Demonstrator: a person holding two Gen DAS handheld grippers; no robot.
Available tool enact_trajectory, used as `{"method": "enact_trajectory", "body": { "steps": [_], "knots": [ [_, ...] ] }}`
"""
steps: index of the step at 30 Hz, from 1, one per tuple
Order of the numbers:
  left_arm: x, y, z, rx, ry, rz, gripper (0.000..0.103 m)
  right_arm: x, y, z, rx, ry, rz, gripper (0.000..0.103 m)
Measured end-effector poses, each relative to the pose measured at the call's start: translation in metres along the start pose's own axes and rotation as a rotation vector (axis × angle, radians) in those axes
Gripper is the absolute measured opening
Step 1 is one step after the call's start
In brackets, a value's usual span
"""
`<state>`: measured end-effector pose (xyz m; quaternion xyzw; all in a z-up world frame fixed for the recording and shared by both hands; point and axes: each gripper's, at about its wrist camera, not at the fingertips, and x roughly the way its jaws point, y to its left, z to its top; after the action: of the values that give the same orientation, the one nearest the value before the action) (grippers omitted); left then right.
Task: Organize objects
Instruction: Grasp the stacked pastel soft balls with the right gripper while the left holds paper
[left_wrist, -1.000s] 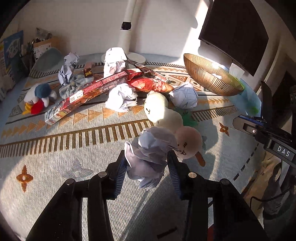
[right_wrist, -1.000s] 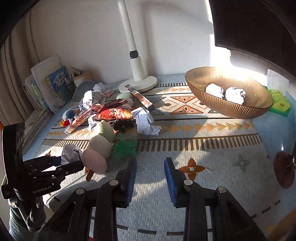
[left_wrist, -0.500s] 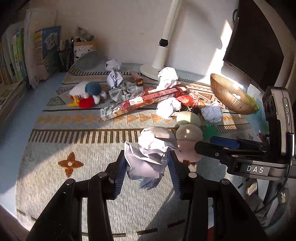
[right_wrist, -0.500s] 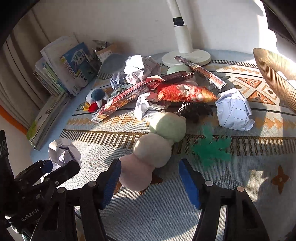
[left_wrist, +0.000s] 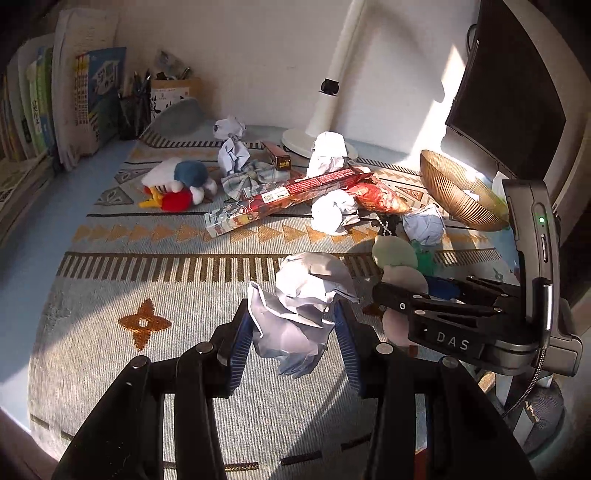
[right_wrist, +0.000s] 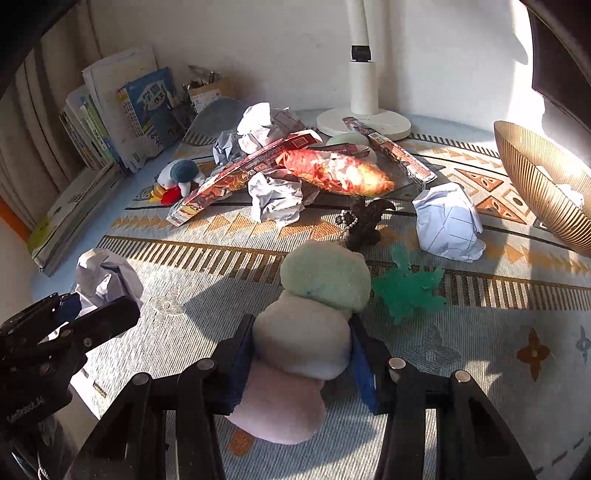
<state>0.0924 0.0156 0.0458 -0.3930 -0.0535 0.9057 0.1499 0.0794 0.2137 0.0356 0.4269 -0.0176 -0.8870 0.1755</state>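
My left gripper (left_wrist: 293, 334) is shut on a crumpled white paper ball (left_wrist: 301, 306) and holds it above the patterned rug (left_wrist: 110, 295). It also shows at the left of the right wrist view (right_wrist: 99, 280). My right gripper (right_wrist: 301, 354) has its fingers on both sides of a three-ball plush toy (right_wrist: 306, 332), green, cream and pink, that lies on the rug. Whether the pads press the toy I cannot tell. A ribbed golden bowl (right_wrist: 535, 184) with paper balls in it stands at the far right.
More paper balls (right_wrist: 447, 221), a long red box (right_wrist: 236, 177), a red-orange fish plush (right_wrist: 336, 173), a dark figure with beads (right_wrist: 364, 221), a green plastic toy (right_wrist: 406, 291) and a duck plush (right_wrist: 177, 181) lie on the rug. A white lamp base (right_wrist: 364, 122) and books (right_wrist: 122, 110) stand behind.
My right gripper swung left and moved in until its fingers straddle the plush toy. My left gripper kept the paper ball and turned left, away from the bowl.
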Motion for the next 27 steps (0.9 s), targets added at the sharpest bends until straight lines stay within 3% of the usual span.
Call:
{"method": "enact_trajectory", "body": {
  "steps": [3, 7, 10, 13, 16, 19, 21, 23, 25, 27],
  "knots": [
    [0.002, -0.008, -0.002, 0.005, 0.005, -0.028, 0.041, -0.038, -0.014, -0.009, 0.011, -0.071, 0.026, 0.047],
    [0.009, -0.024, 0.0, 0.021, 0.022, -0.046, 0.041, -0.074, -0.041, -0.008, 0.019, -0.152, -0.094, 0.047],
    [0.011, -0.036, 0.002, 0.038, 0.023, -0.072, 0.041, -0.069, -0.072, -0.009, 0.006, -0.09, -0.105, 0.048],
    [0.019, -0.047, 0.007, 0.055, 0.041, -0.09, 0.041, -0.046, -0.091, -0.016, -0.095, 0.003, -0.128, 0.048],
    [0.034, -0.057, 0.008, 0.076, 0.076, -0.081, 0.041, -0.036, -0.107, -0.019, -0.116, 0.03, -0.141, 0.048],
    [0.048, -0.064, 0.007, 0.084, 0.106, -0.082, 0.041, -0.034, -0.125, -0.02, -0.018, 0.049, -0.115, 0.054],
    [0.055, -0.069, 0.005, 0.085, 0.124, -0.092, 0.041, -0.039, -0.136, -0.022, 0.083, 0.056, -0.094, 0.072],
    [0.06, -0.073, 0.004, 0.098, 0.135, -0.097, 0.041, -0.045, -0.141, -0.027, 0.21, 0.058, -0.068, 0.073],
    [0.063, -0.08, 0.004, 0.114, 0.141, -0.094, 0.041, -0.046, -0.138, -0.032, 0.299, 0.084, -0.103, 0.073],
    [0.064, -0.092, 0.006, 0.136, 0.141, -0.097, 0.041, -0.047, -0.124, -0.032, 0.283, 0.073, -0.151, 0.072]
  ]
}}
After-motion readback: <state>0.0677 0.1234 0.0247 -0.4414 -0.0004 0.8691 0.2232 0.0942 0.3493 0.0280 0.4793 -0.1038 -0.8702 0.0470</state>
